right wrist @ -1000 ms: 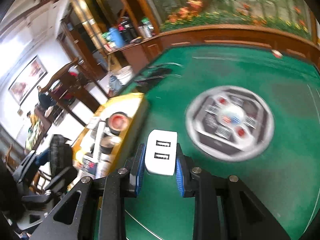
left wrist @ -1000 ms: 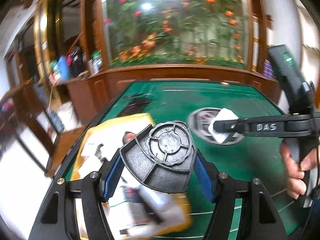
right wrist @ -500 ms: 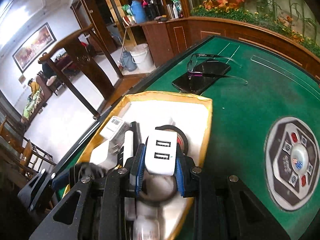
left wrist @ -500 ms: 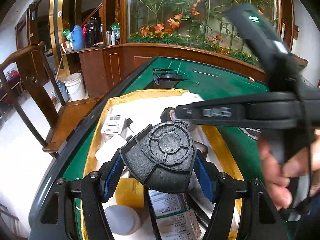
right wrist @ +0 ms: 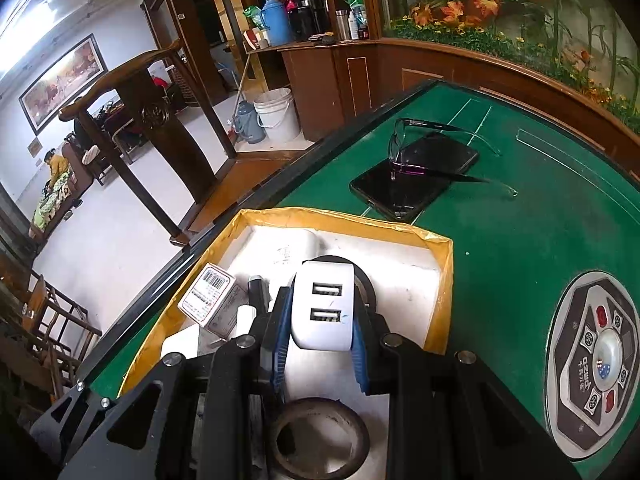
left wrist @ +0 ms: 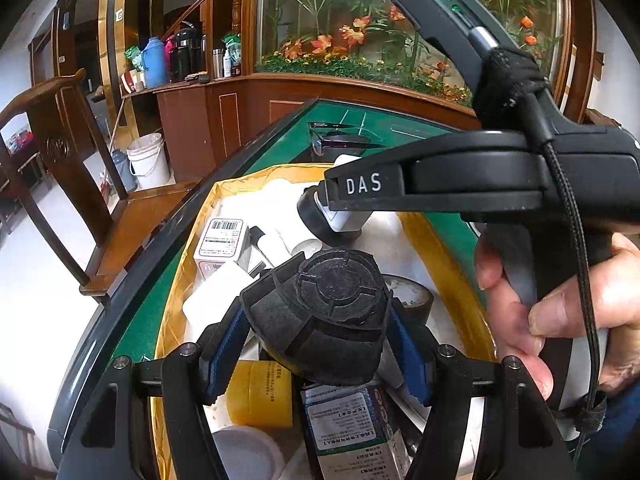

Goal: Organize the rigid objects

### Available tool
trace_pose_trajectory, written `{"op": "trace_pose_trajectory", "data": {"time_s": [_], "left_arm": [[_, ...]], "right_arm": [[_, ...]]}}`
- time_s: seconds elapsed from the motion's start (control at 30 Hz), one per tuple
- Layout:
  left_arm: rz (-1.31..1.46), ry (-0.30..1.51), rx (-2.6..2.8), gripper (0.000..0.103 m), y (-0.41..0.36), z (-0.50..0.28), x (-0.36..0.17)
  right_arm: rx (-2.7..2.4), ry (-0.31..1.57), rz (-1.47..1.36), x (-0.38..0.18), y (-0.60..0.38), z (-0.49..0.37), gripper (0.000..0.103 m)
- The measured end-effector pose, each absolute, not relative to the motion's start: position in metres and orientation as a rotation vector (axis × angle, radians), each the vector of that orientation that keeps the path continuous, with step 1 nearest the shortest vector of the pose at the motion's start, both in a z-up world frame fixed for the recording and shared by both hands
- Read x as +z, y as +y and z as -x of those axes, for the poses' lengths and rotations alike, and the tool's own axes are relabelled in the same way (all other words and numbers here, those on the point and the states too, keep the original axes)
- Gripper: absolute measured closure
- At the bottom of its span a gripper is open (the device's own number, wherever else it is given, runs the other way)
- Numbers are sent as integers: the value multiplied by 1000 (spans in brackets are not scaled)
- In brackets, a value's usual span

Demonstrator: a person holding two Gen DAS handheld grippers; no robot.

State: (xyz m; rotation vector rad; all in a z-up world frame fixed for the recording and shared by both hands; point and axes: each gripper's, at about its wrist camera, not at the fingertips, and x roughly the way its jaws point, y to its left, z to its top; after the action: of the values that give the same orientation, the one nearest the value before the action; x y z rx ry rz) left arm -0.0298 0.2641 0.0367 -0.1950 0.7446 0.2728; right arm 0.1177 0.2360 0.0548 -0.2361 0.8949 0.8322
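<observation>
My left gripper (left wrist: 316,340) is shut on a black ribbed plastic part (left wrist: 324,312), held over the yellow-rimmed box (left wrist: 172,300). My right gripper (right wrist: 320,332) is shut on a white USB charger (right wrist: 322,312) with two ports, above the same box (right wrist: 444,280). In the left wrist view the right gripper (left wrist: 340,208) reaches in from the right with the charger (left wrist: 344,216) over a black tape roll (left wrist: 312,216). The box holds a barcoded carton (left wrist: 220,240), yellow tape (left wrist: 260,392), a printed carton (left wrist: 348,424) and a dark tape roll (right wrist: 320,436).
The box sits at the left edge of a green felt table (right wrist: 520,240). Beyond it lie a black phone (right wrist: 416,184) with glasses (right wrist: 420,148) on top. A round control panel (right wrist: 600,364) is set in the table at the right. A wooden chair (left wrist: 60,184) stands left of the table.
Both grippers have swung left from the open table to above the box, each still holding its object. The right gripper has come in front of the left camera.
</observation>
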Motion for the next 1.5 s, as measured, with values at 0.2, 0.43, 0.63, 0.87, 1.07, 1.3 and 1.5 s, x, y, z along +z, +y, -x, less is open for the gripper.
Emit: {"op": "trace_pose_trajectory", "data": {"time_s": [0.2, 0.43, 0.63, 0.87, 1.07, 1.3, 1.5], "left_arm": [[201, 746, 277, 25, 264, 34, 38], [188, 728, 278, 9, 258, 41, 46], [180, 722, 281, 9, 252, 48, 50], [161, 712, 274, 7, 239, 59, 57], [124, 688, 221, 5, 211, 66, 67], [137, 674, 49, 1, 149, 63, 74], [98, 799, -80, 1, 71, 38, 43]], "right_arm": [[837, 878, 218, 58, 229, -115, 65], [843, 835, 203, 73, 218, -105, 51], [862, 805, 200, 84, 210, -92, 45], [871, 787, 136, 95, 178, -79, 39], [831, 775, 57, 95, 106, -71, 36], [674, 782, 18, 78, -4, -68, 34], [474, 850, -33, 48, -91, -63, 33]]}}
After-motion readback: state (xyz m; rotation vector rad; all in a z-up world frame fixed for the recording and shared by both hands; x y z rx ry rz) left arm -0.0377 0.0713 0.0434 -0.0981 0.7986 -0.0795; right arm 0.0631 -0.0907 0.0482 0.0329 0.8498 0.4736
